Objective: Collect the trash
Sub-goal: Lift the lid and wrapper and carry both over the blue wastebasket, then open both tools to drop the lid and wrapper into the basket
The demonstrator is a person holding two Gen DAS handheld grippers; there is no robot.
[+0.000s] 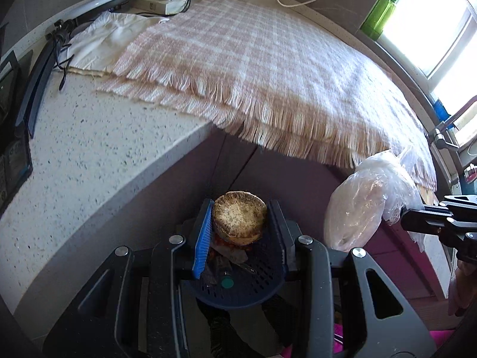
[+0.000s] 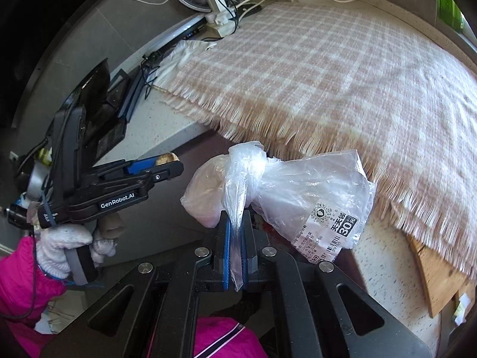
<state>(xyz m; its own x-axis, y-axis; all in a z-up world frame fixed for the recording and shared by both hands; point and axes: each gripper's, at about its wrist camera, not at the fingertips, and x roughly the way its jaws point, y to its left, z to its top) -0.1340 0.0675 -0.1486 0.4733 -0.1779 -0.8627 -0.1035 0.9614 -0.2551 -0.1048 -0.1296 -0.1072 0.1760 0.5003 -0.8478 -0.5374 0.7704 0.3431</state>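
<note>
Left wrist view: left gripper fingers clamped on a dried round food scrap, held above a dark blue perforated bin below the speckled surface.
Right wrist view: right gripper fingers pressed together on the knotted tail of a clear plastic bag, hanging off the surface edge by the checked blanket.
Risk: thin film slipping free, bag dropping beside the bin; crumbly scrap breaking under pressure.

Left gripper jaws part-open and gripping, right gripper jaws clamped, both angled downward
</note>
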